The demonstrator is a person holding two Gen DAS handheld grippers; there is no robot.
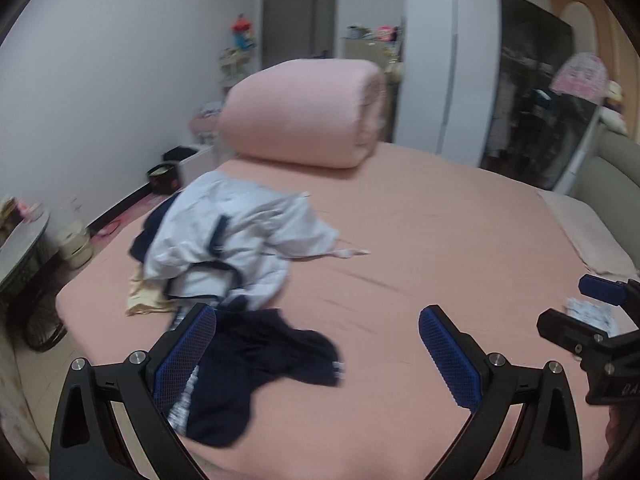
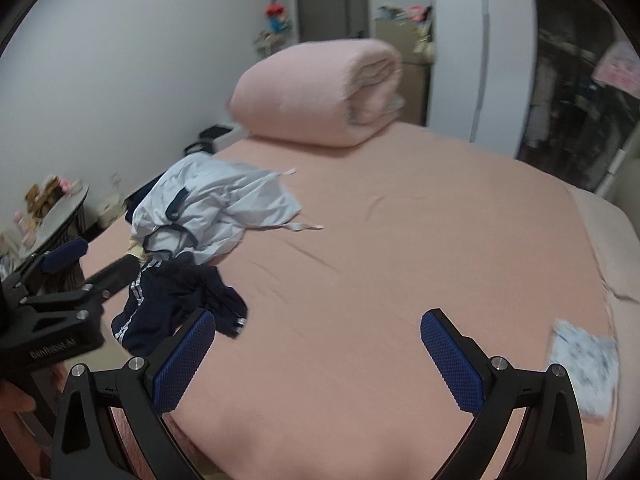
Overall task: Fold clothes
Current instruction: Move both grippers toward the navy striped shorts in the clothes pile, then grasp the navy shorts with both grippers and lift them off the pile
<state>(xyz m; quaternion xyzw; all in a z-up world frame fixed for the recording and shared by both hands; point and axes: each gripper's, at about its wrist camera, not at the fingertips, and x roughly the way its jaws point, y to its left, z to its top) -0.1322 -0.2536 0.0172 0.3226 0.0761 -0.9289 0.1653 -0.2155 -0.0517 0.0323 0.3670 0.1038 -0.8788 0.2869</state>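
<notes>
A crumpled pile of clothes lies on the left part of the pink bed point(image 1: 440, 240): a light blue garment point(image 1: 236, 232) on top, dark navy shorts with white stripes point(image 1: 260, 360) in front, a pale yellow piece point(image 1: 144, 300) underneath. The same light blue garment point(image 2: 216, 208) and navy shorts point(image 2: 176, 304) show in the right wrist view. My left gripper point(image 1: 316, 320) is open and empty, above the navy shorts. My right gripper point(image 2: 318, 320) is open and empty over bare sheet. A small folded white patterned cloth point(image 2: 584, 364) lies at the right bed edge.
A rolled pink duvet point(image 1: 304, 112) sits at the far end of the bed. A wardrobe point(image 1: 452, 60) and dark glass doors stand behind. A round side table point(image 2: 52, 216) with clutter is left of the bed. A padded headboard point(image 1: 612, 176) is at right.
</notes>
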